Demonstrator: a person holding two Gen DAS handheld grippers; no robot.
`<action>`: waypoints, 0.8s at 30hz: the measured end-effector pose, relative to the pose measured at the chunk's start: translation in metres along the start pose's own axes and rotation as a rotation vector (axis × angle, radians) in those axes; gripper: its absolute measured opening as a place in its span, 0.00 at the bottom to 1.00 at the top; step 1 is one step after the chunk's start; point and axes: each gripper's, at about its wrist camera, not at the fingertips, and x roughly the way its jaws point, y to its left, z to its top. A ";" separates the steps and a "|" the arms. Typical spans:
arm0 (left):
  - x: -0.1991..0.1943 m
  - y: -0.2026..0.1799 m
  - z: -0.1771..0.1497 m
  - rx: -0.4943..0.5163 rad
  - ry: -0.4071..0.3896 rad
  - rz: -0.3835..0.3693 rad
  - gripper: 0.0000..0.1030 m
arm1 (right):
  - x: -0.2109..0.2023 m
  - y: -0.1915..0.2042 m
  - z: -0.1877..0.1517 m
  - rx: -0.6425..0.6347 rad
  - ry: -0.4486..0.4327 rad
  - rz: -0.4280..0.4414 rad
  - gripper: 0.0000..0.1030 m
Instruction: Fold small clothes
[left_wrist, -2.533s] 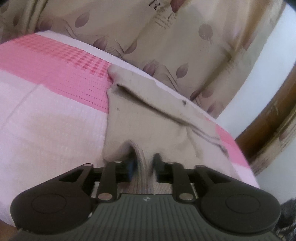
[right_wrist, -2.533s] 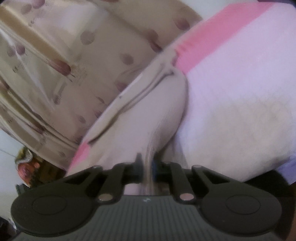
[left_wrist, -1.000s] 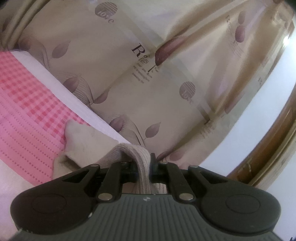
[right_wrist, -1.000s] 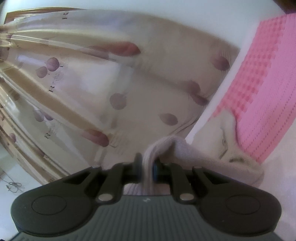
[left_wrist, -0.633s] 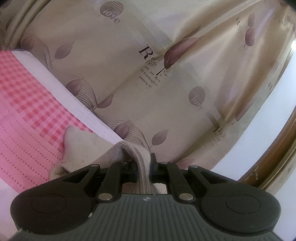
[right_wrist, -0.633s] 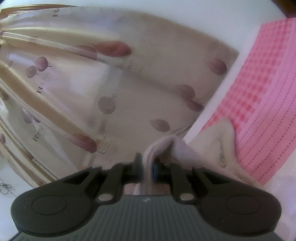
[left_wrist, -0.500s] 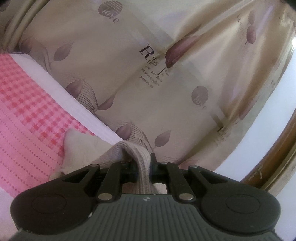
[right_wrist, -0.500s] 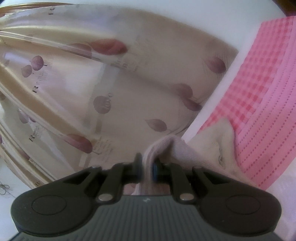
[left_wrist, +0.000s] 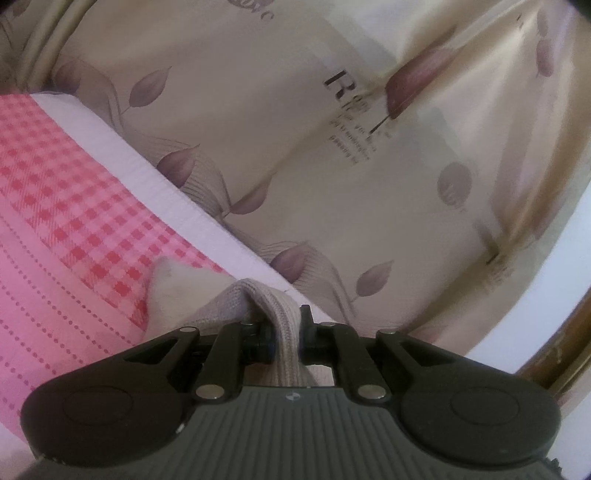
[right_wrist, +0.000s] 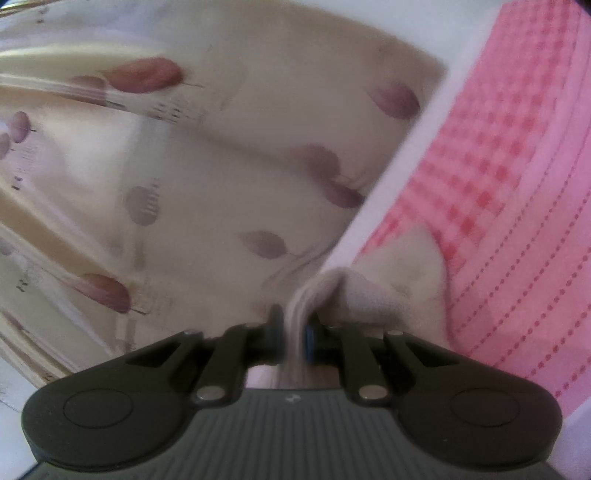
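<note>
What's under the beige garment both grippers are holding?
The pink checked bedspread lies under the beige garment. Left gripper and right gripper each pinch a fold. Whatever the cloth covers is hidden.

Ahead: curtain (left_wrist: 332, 155) hangs close behind the bed edge (left_wrist: 155, 184).
Free room: pink bedcover (left_wrist: 55, 229), bare beside the garment (left_wrist: 173, 284).

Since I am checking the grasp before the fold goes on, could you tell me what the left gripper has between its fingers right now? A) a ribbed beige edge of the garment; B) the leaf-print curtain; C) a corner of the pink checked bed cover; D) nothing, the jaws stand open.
A: the left gripper is shut on the ribbed beige edge of the garment, which bunches up between its jaws.
</note>
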 end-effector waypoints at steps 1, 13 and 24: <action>0.004 0.002 0.000 -0.001 0.005 0.008 0.10 | 0.005 -0.004 0.000 0.009 0.006 -0.007 0.12; 0.036 0.020 -0.003 -0.039 0.053 0.051 0.17 | 0.034 -0.039 0.004 0.134 0.033 -0.031 0.18; 0.027 0.018 0.014 -0.057 -0.121 0.042 0.74 | 0.019 -0.053 0.020 0.294 -0.098 0.124 0.70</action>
